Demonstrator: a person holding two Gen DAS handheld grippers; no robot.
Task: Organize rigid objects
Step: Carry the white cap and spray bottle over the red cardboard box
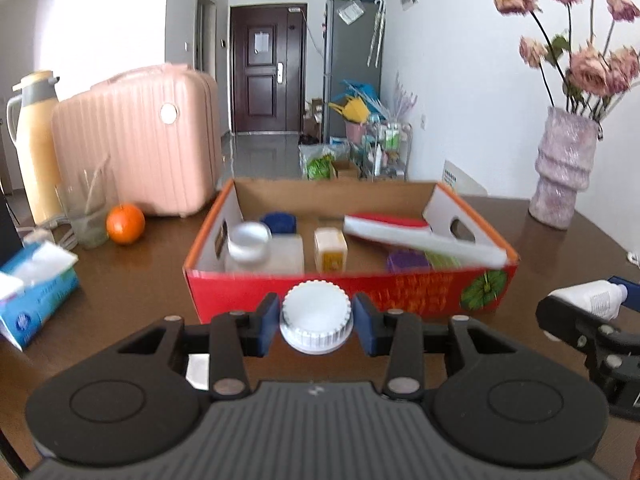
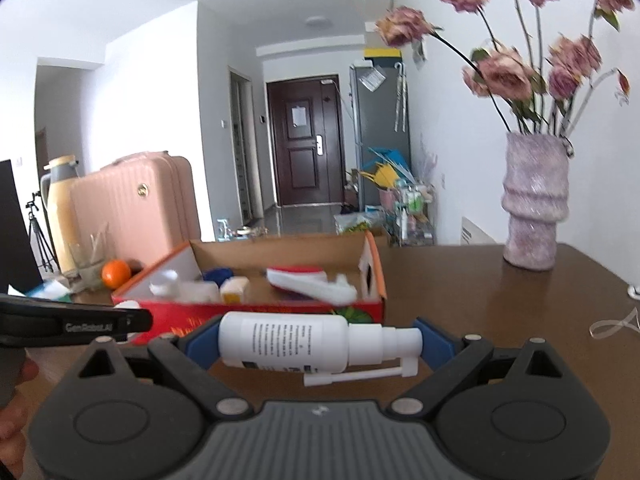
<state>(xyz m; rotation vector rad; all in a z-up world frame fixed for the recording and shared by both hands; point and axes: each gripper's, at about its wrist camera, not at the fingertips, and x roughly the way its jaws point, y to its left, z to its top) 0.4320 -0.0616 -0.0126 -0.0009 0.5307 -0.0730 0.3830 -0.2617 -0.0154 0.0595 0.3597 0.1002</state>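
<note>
Left claw (image 1: 316, 322) is clamped on a white ribbed-cap bottle (image 1: 316, 318), blue pads touching both sides of the cap; only the cap end shows, so the bottle body appears to run toward the camera, but that cannot be confirmed. Right claw (image 2: 318, 344) grips a white spray bottle (image 2: 304, 342) end to end: long axis lies crosswise between the pads, base to the left pad, nozzle end to the right pad, w/ a thin spray tube (image 2: 352, 377) folded along under it. Both items are held clear of the brown surface (image 1: 132, 280). Target is the red cardboard box (image 1: 348, 286), open top, directly ahead of the left claw and just beyond it; from the right wrist view the box (image 2: 256, 312) sits ahead and to the left. Left claw is therefore the nearer, more squarely aligned one. Box contents: white-lidded jar (image 1: 249, 240), blue lid (image 1: 280, 222), small yellow box (image 1: 330, 249), red/white brush-like item (image 1: 420, 236) lying diagonally w/ its handle end over the right front corner, purple item (image 1: 408, 261). Free floor space appears to be centre, between the yellow box and the brush-like item. Judgement: next move is forward and over the front wall, then down; right claw needs a leftward shift, and the crosswise bottle should clear the diagonal item. Risk: snagging the spray tube on the box rim.
</note>
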